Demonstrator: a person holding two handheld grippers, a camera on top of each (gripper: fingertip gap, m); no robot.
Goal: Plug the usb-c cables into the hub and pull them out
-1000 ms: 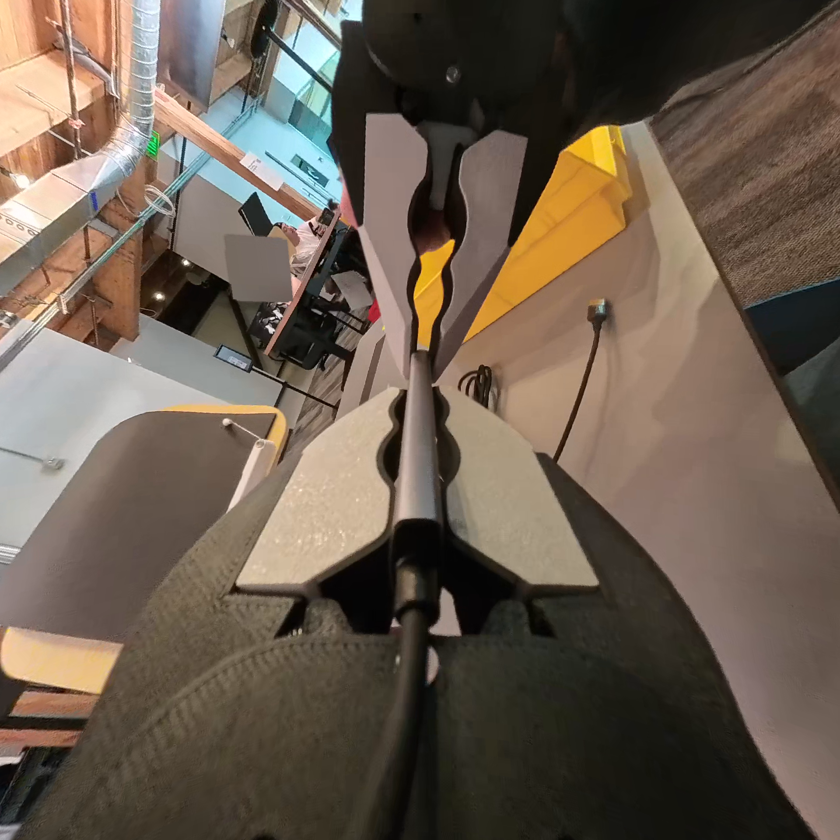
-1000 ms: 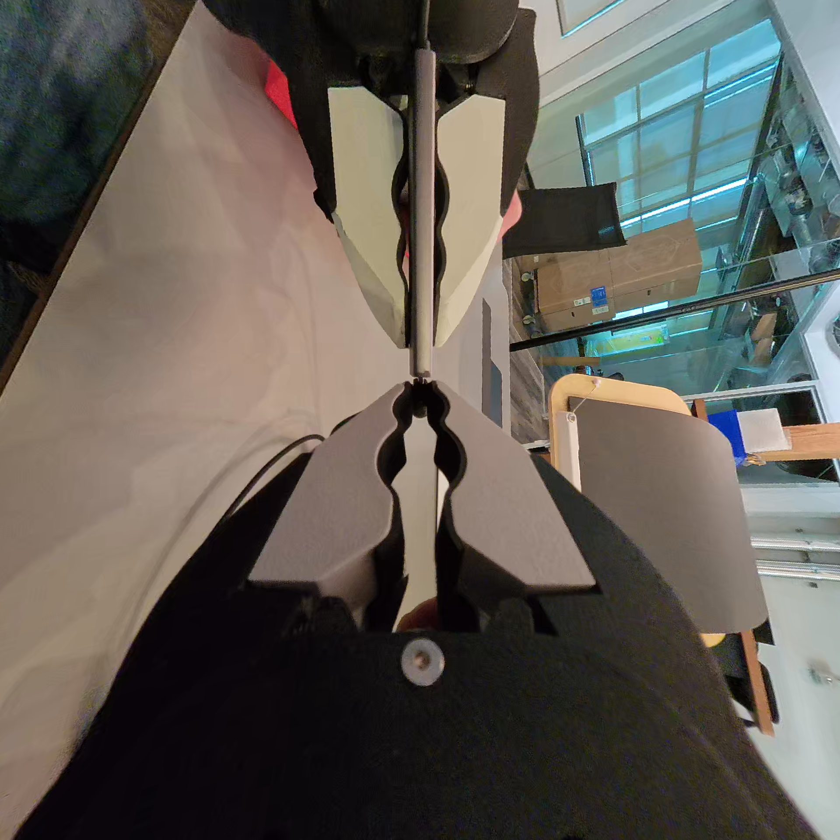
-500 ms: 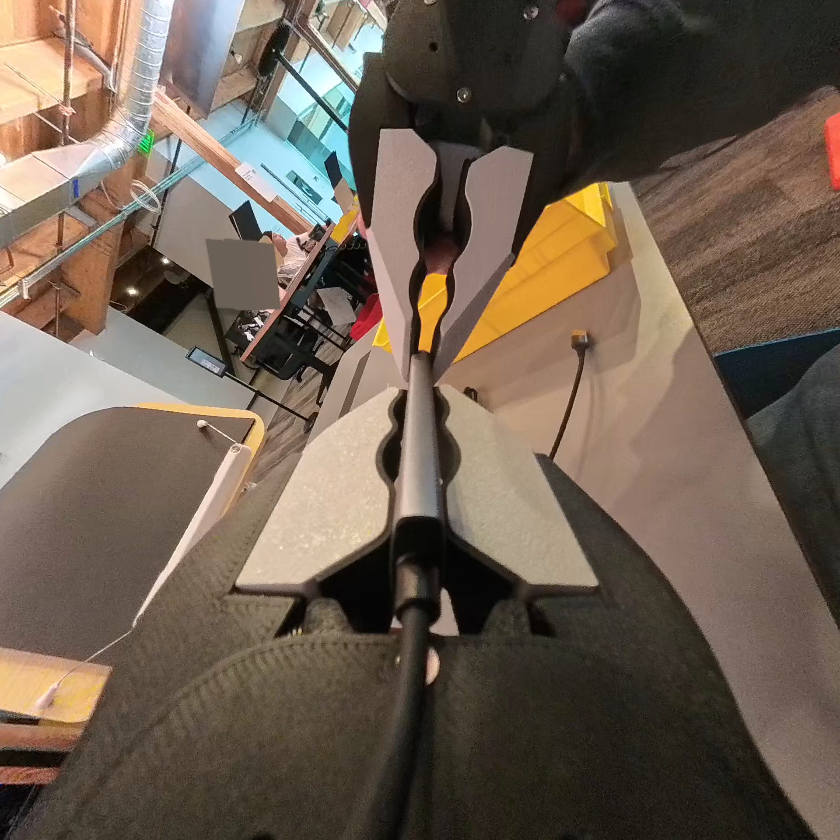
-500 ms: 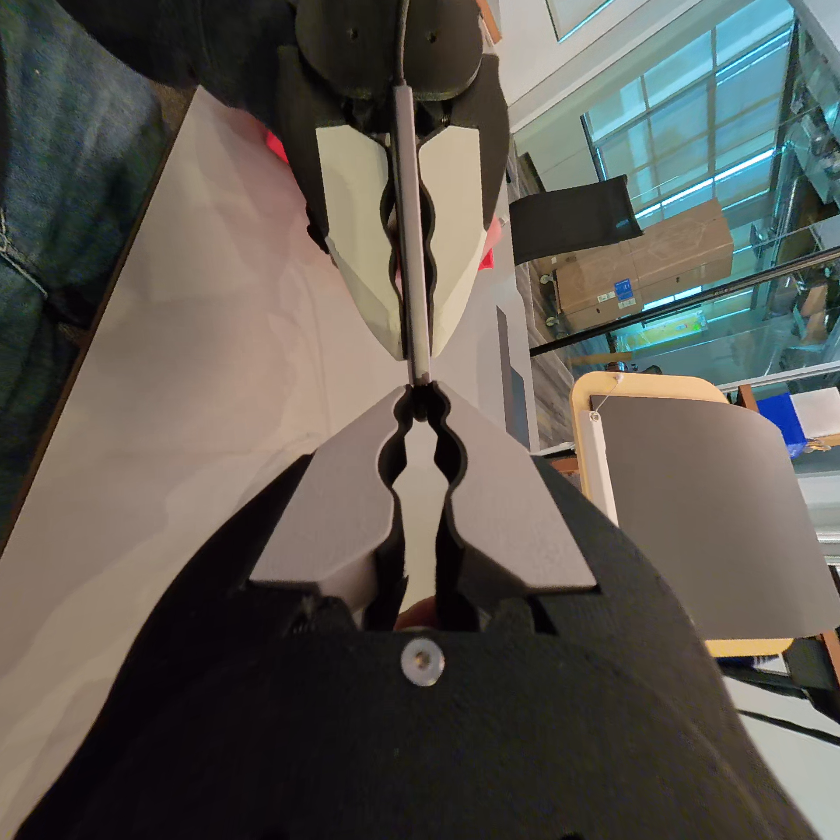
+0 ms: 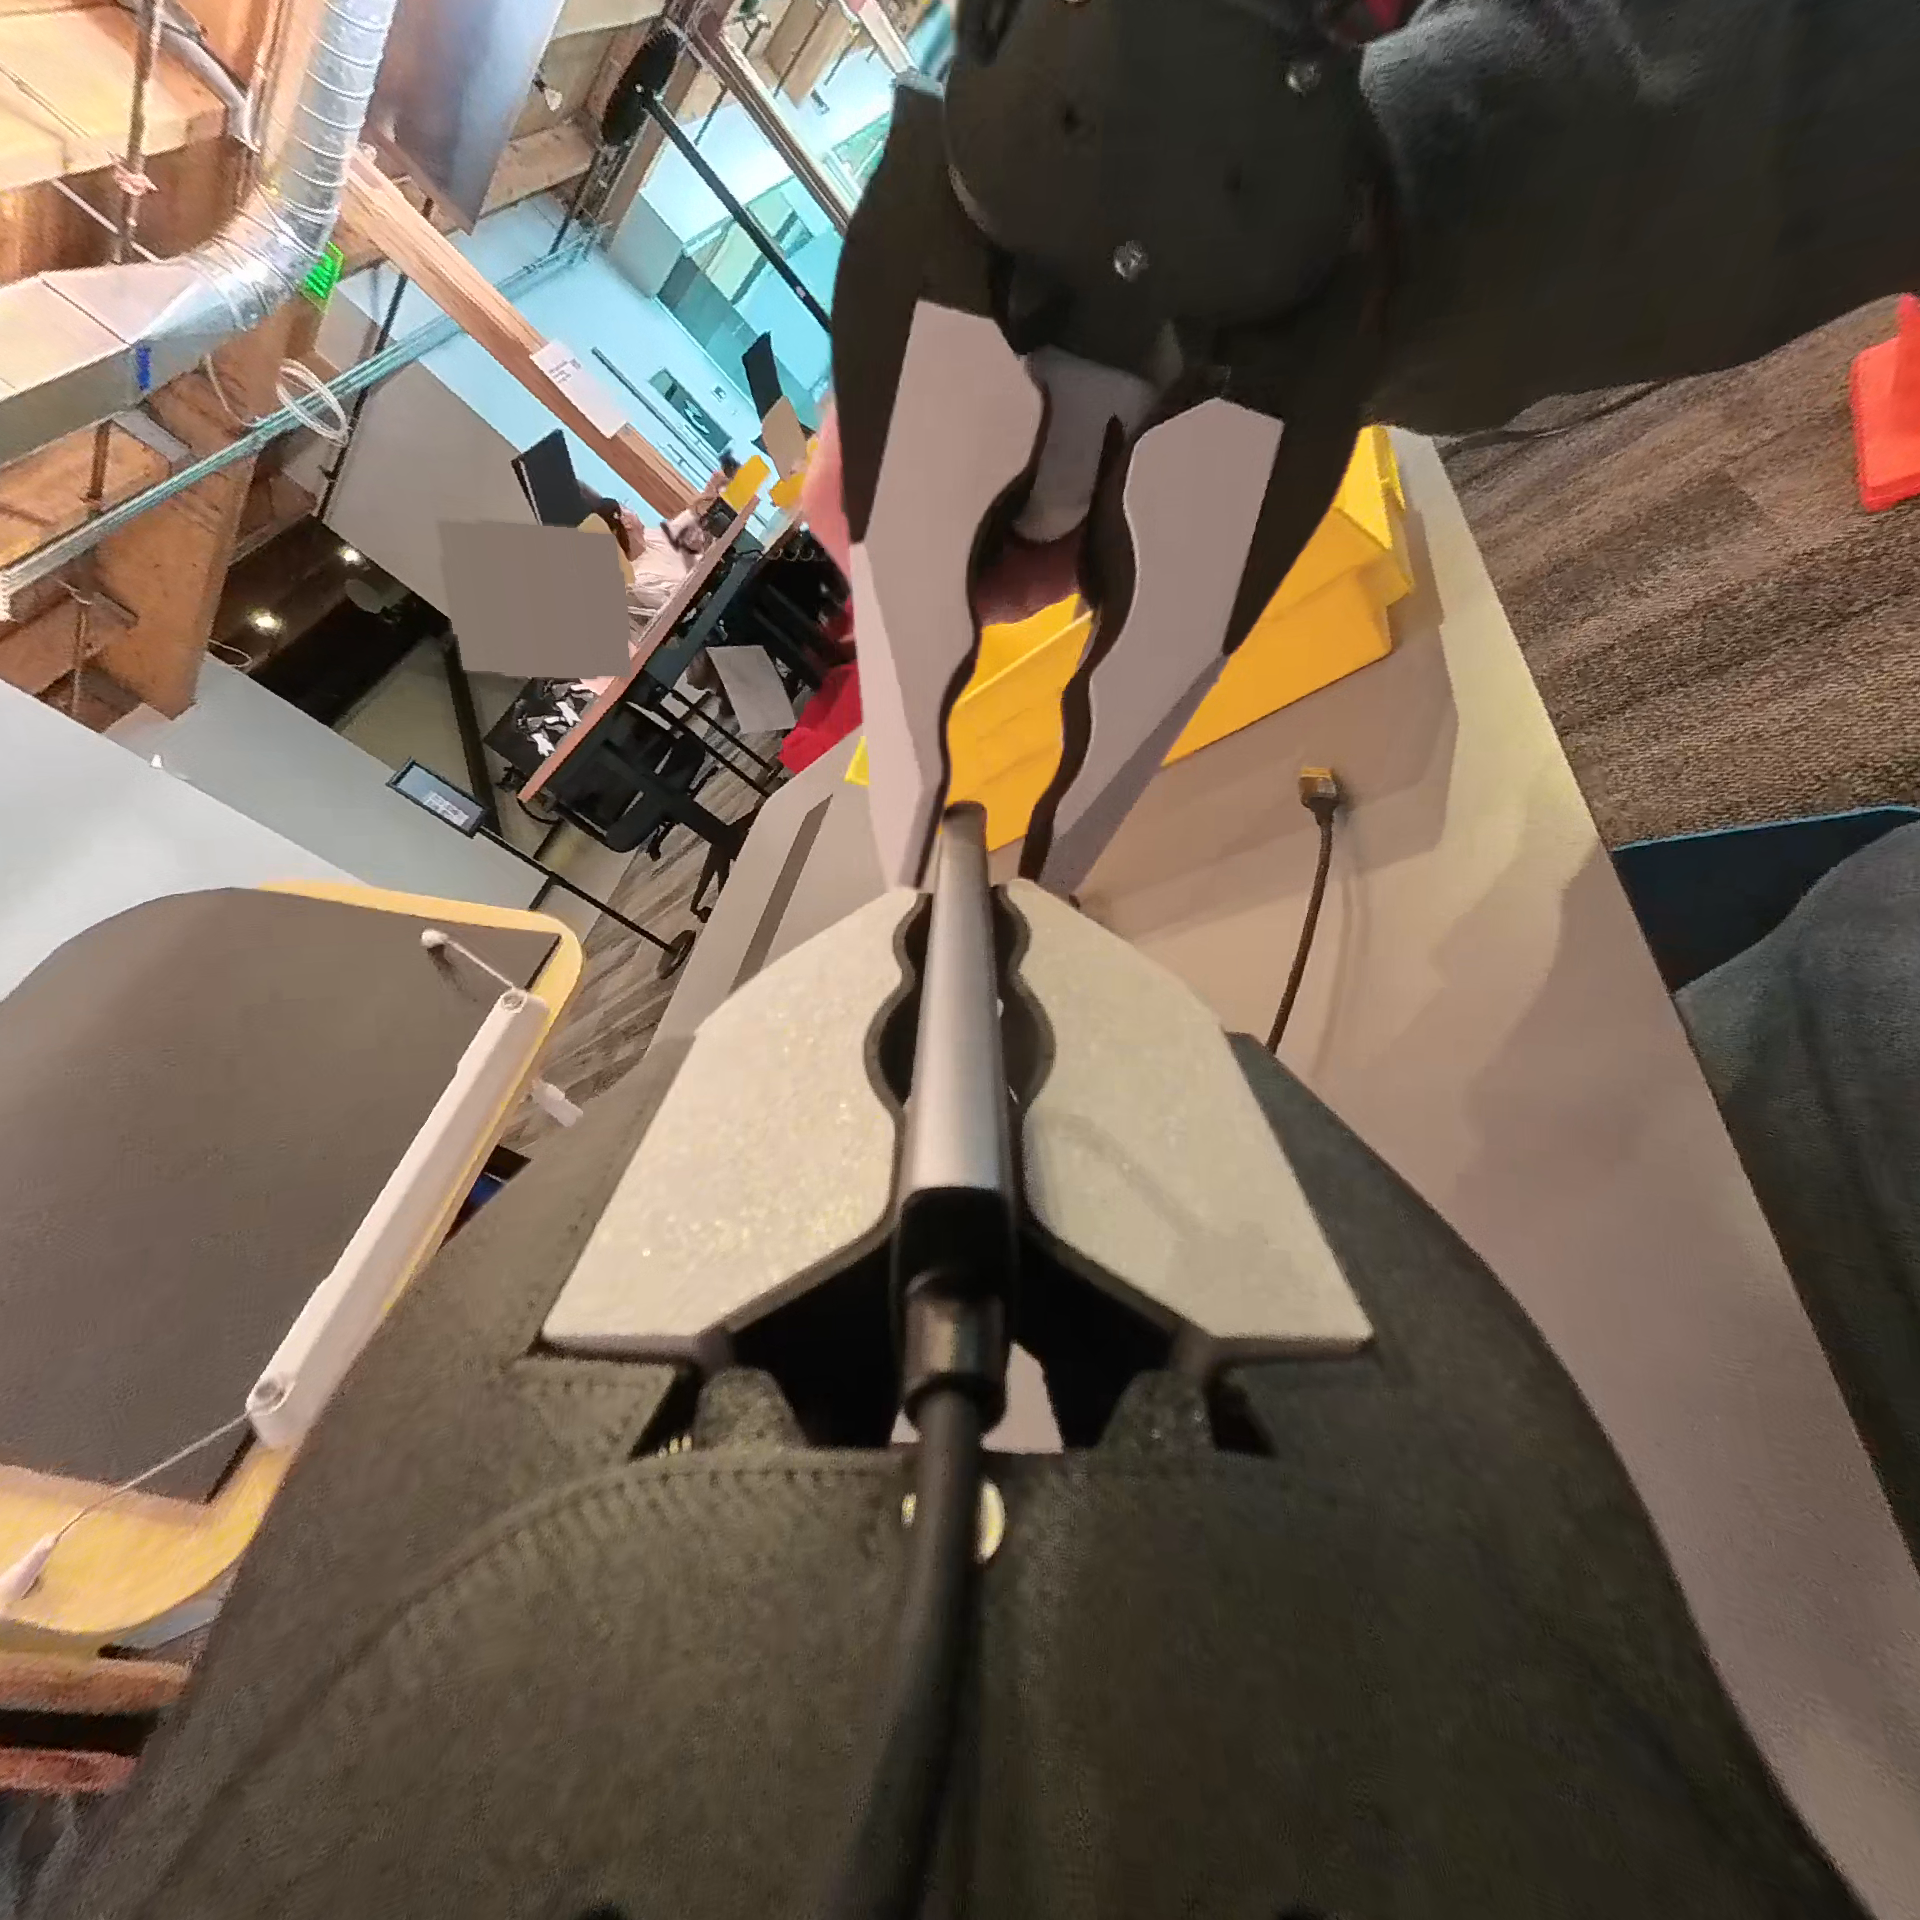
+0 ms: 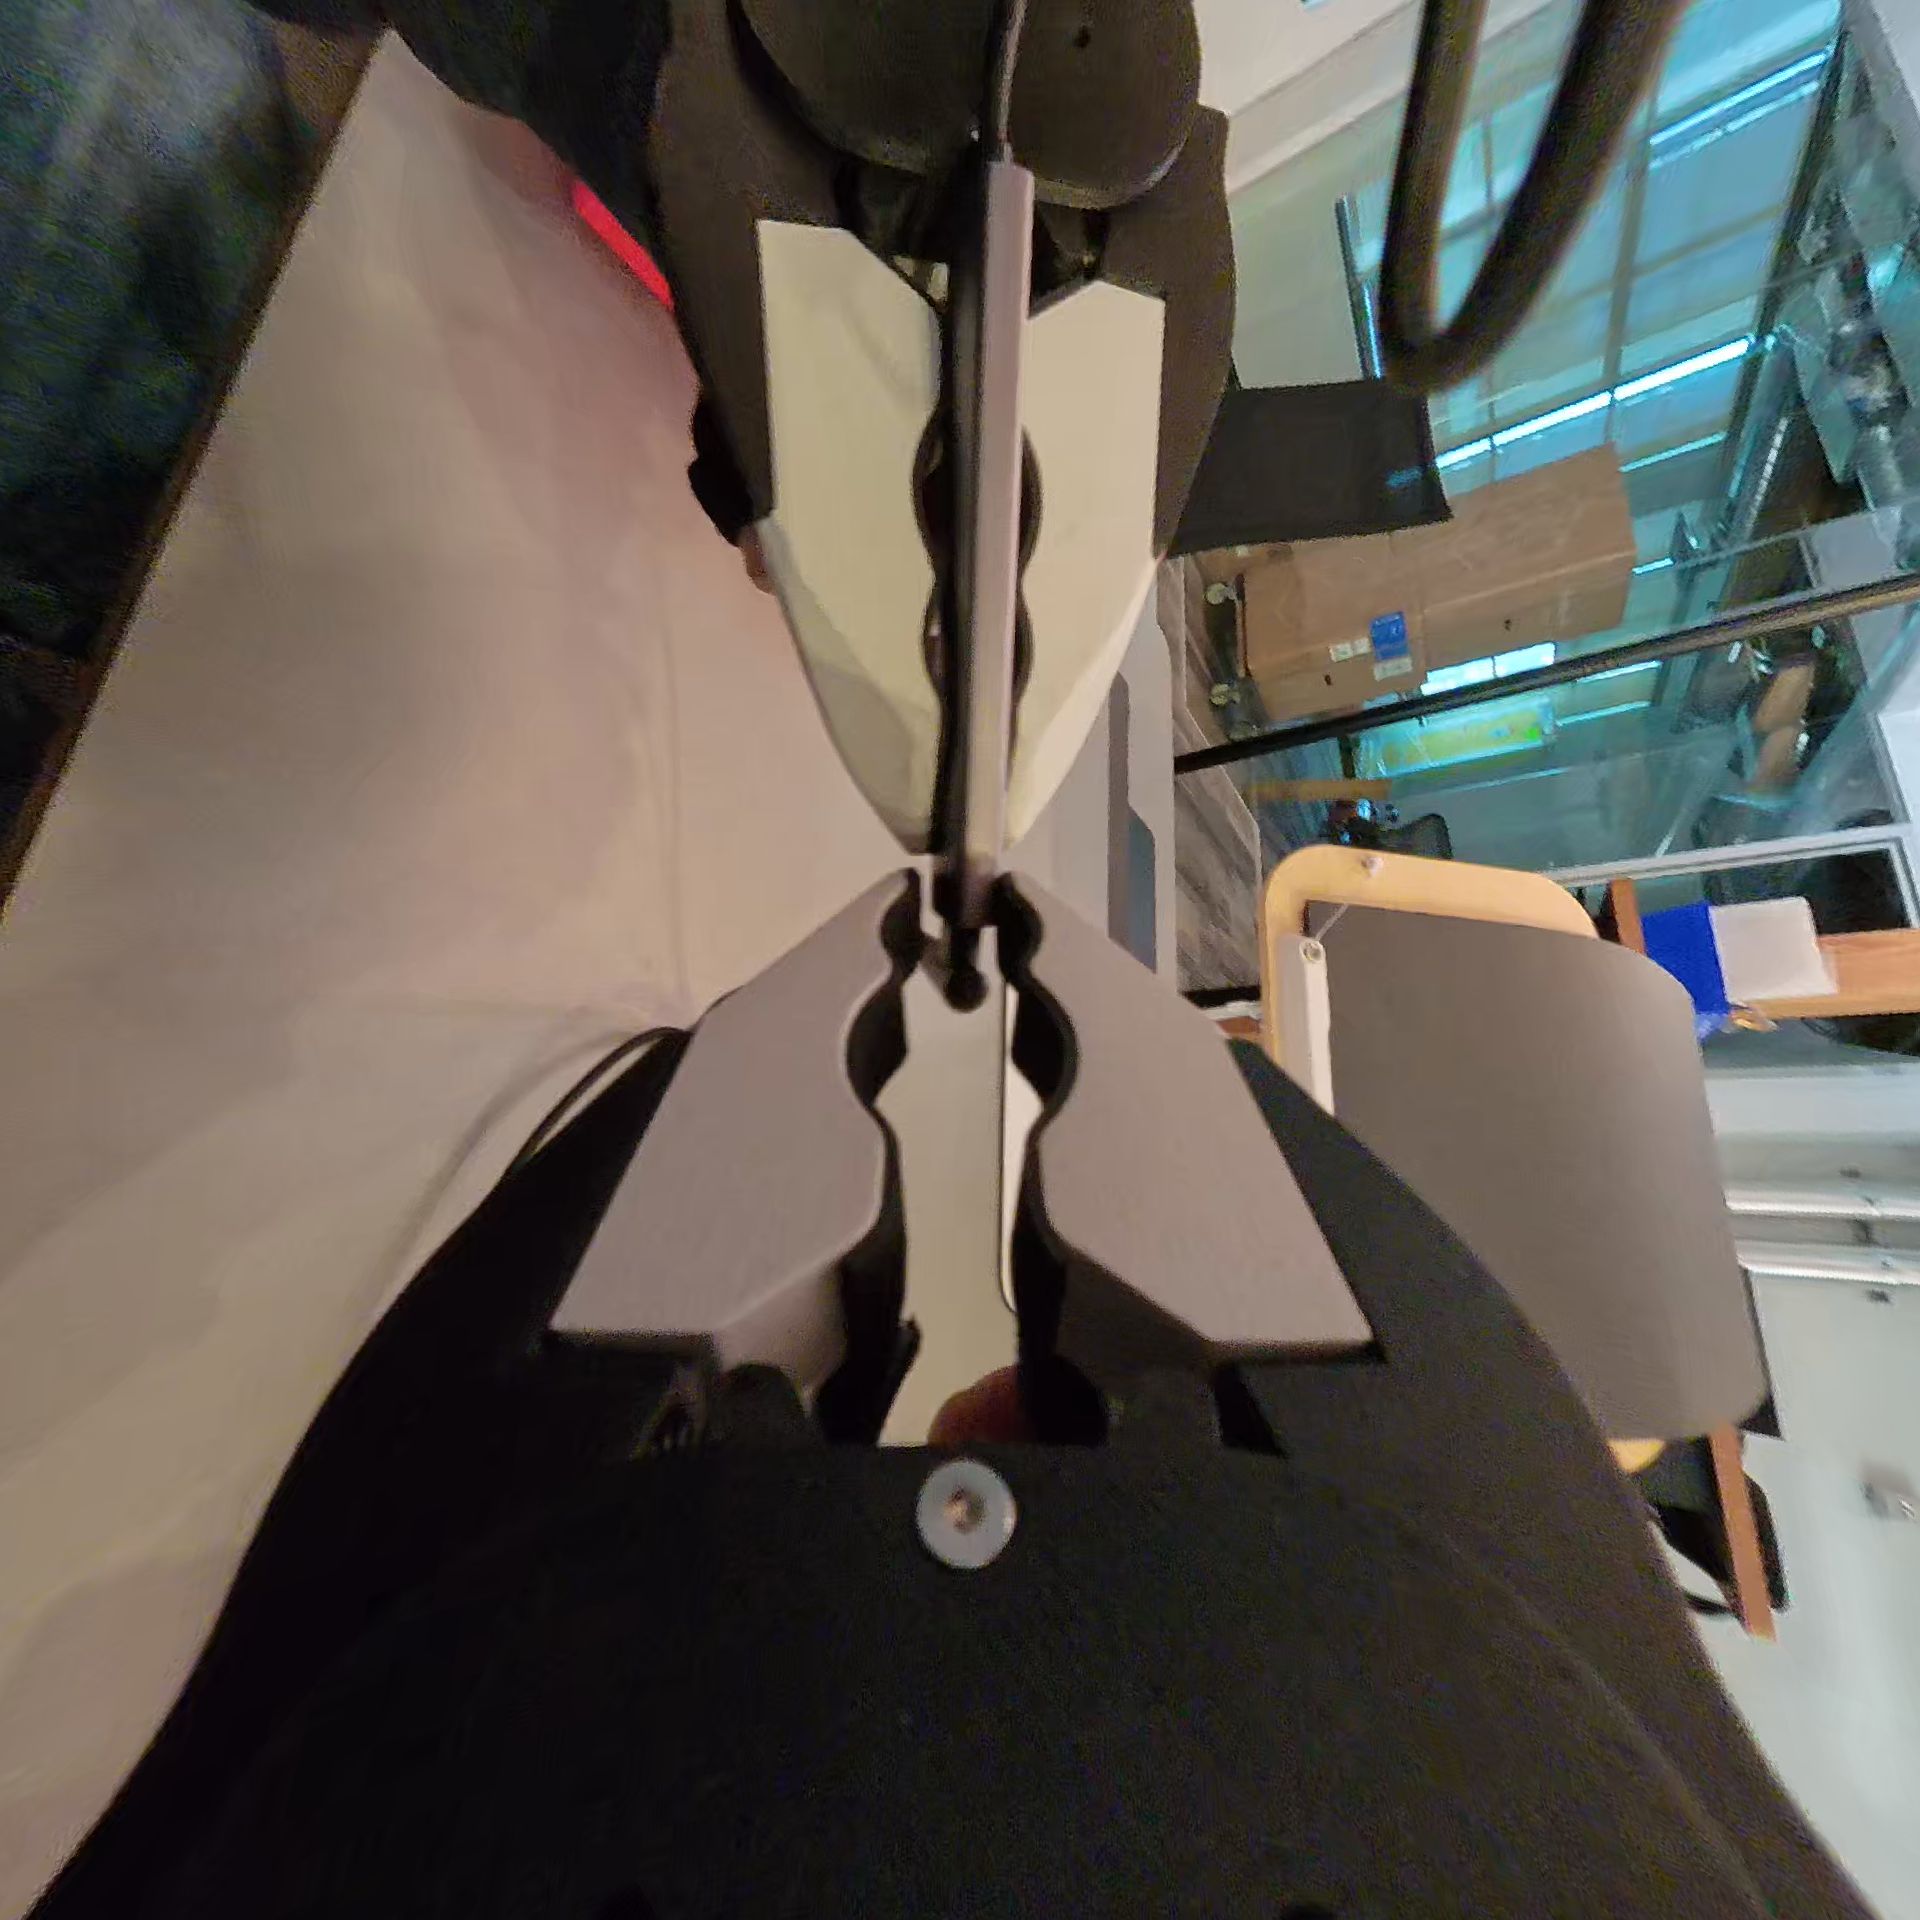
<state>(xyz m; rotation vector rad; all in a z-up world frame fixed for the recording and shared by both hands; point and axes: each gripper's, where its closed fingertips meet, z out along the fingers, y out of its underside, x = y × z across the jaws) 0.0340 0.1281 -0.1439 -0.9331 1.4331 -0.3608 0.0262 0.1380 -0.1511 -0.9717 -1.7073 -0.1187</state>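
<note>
My left gripper (image 5: 961, 899) is shut on the slim grey hub (image 5: 961, 1039), whose thick black lead (image 5: 935, 1558) runs back over the gripper body. My right gripper (image 6: 961, 909) faces it tip to tip above the table. Its fingers stand slightly apart around a small black USB-C plug (image 6: 961, 977) at the hub's end (image 6: 992, 520), and a thin cable (image 6: 1003, 1164) trails back from the plug. In the left wrist view the right gripper (image 5: 982, 862) shows a gap between its fingers. A second USB-C cable (image 5: 1317, 790) lies loose on the table.
The pale table (image 5: 1558, 1143) has yellow bins (image 5: 1330, 623) at its far end. A dark chair back (image 5: 208, 1143) stands beside it. A red cone (image 5: 1891, 416) is on the carpet. A black cable loop (image 6: 1455, 260) hangs at upper right.
The right gripper's fingers have spread slightly around the plug. Both grippers have moved closer together and tilted; the hub stays clamped in the left.
</note>
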